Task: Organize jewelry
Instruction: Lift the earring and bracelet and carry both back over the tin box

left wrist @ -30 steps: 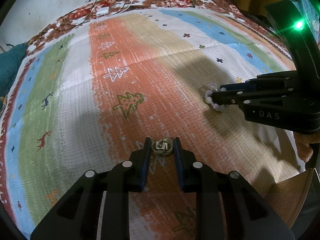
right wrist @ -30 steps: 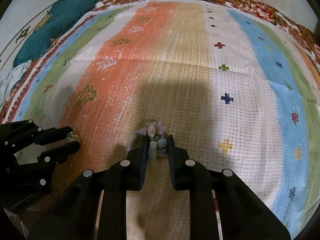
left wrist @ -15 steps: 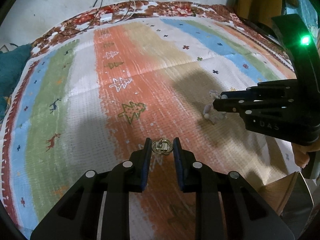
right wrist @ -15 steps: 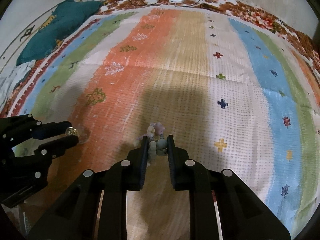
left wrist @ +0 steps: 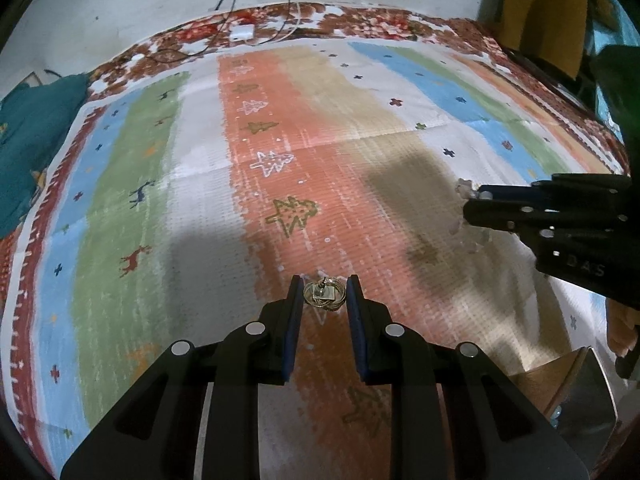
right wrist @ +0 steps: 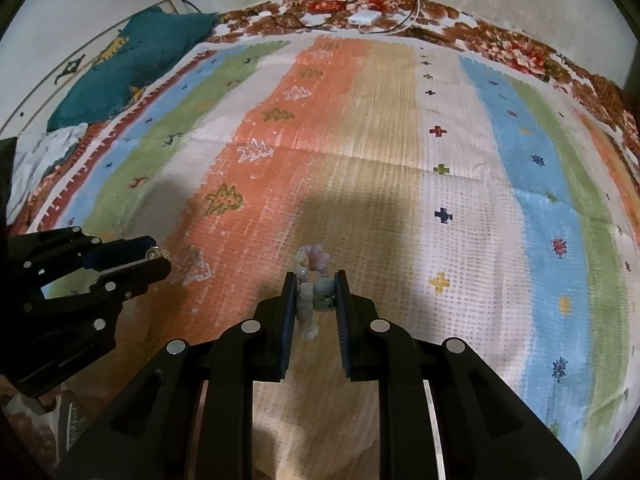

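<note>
My left gripper (left wrist: 322, 295) is shut on a small gold ring (left wrist: 324, 294) with a square top and holds it above the striped bedspread (left wrist: 280, 152). My right gripper (right wrist: 316, 286) is shut on a pastel bead bracelet (right wrist: 314, 280), whose beads stick out past the fingertips and hang between the pads. In the left wrist view the right gripper (left wrist: 466, 206) shows at the right with beads (left wrist: 464, 188) at its tip. In the right wrist view the left gripper (right wrist: 158, 260) shows at the left with the ring (right wrist: 154, 254) at its tip.
A brown open box (left wrist: 568, 384) sits at the lower right of the left wrist view. A teal pillow (right wrist: 132, 68) and white cloth (right wrist: 44, 156) lie at the far left of the bed. A white charger with cables (right wrist: 362, 18) lies at the far edge by the wall.
Both grippers have risen off the bedspread, each carrying its piece. The bracelet has left the cloth and the right gripper has drawn back to the right in the left wrist view.
</note>
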Available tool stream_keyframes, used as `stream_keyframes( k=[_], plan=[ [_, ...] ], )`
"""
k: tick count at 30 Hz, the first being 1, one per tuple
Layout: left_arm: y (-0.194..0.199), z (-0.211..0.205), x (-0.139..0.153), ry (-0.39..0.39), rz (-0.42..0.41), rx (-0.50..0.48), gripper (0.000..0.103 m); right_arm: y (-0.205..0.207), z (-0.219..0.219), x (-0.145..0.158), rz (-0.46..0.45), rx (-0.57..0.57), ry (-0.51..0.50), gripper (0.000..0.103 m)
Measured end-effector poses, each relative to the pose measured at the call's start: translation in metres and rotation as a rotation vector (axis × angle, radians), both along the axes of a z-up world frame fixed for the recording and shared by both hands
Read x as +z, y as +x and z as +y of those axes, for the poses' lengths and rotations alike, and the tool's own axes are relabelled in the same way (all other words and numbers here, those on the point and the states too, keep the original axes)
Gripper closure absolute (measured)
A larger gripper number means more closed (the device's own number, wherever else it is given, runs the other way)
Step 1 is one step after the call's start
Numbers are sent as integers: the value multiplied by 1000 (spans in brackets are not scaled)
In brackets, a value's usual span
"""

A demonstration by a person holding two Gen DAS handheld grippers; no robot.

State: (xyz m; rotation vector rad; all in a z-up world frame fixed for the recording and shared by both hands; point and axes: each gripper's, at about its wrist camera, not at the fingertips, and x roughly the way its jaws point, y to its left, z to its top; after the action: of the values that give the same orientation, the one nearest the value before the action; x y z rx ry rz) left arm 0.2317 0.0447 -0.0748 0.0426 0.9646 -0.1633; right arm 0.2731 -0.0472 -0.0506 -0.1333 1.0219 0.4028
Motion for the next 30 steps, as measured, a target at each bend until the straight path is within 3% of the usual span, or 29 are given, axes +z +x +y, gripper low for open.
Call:
stream_keyframes(
  k=[10, 30],
  plan=[
    [-9, 5, 1, 13, 13, 60, 82, -10, -2, 8, -11, -8, -7, 84],
    [-41, 4, 37, -44, -60, 112, 82, -47, -10, 43, -67, 8, 59, 84]
  ],
)
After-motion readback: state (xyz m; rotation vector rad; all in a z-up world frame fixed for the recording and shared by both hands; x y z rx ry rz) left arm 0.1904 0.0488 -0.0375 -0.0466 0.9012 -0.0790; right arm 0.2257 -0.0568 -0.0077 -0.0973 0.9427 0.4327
